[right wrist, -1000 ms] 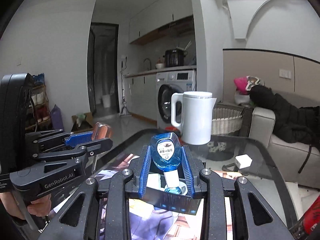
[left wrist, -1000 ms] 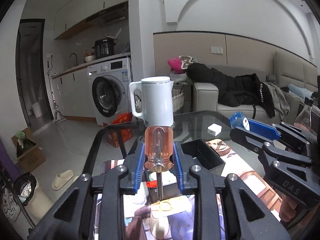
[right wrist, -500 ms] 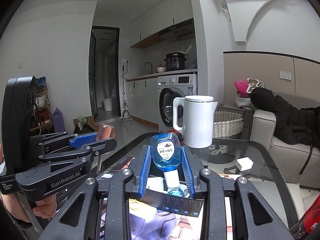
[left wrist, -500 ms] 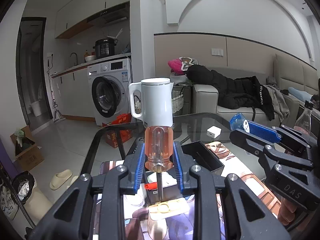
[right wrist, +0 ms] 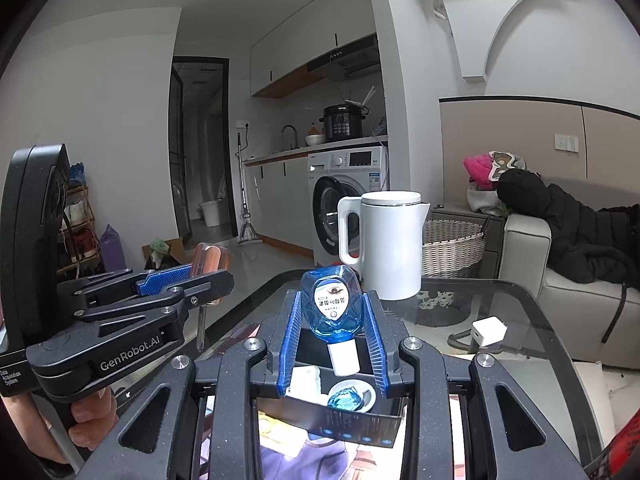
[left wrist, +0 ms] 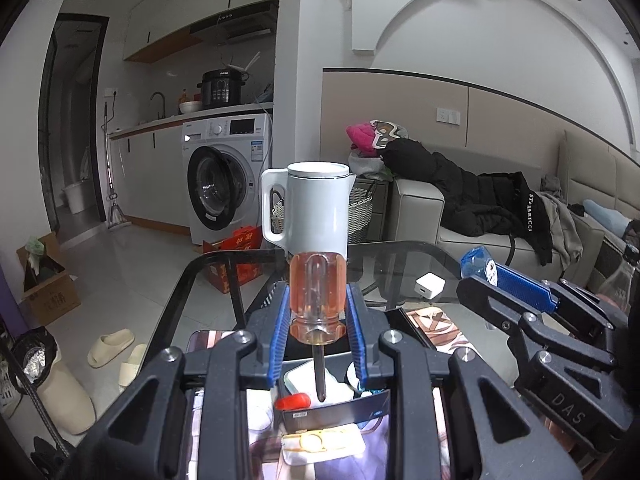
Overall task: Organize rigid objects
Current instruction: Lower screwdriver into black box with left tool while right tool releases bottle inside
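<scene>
Glass table (left wrist: 404, 256) runs ahead of and under both grippers, printed mat on it. White kettle (left wrist: 316, 208) stands upright at the far edge, straight ahead of the left gripper, slightly right of centre from the right one. Black open box (right wrist: 352, 408) sits on the table just below and in front of both sets of fingertips — inside it a white item, a round dish with a blue piece, a red cap; can't tell more. White charger cube (right wrist: 488, 332) lies on the glass to the right of the right gripper, well apart from the box.

Left gripper (left wrist: 318, 320) — jaws nearly closed, blue pads clamped on the orange translucent handle of a screwdriver (left wrist: 316, 292), handle up, shaft pointing down over the box. A hand (right wrist: 92, 420) shows under this gripper in the right wrist view.

Right gripper (right wrist: 334, 320) — jaws narrow, pads pressing both sides of a small blue bottle (right wrist: 332, 304), held upside down with its white cap down, above the box.

The two grippers sit side by side, near each other, not touching.
</scene>
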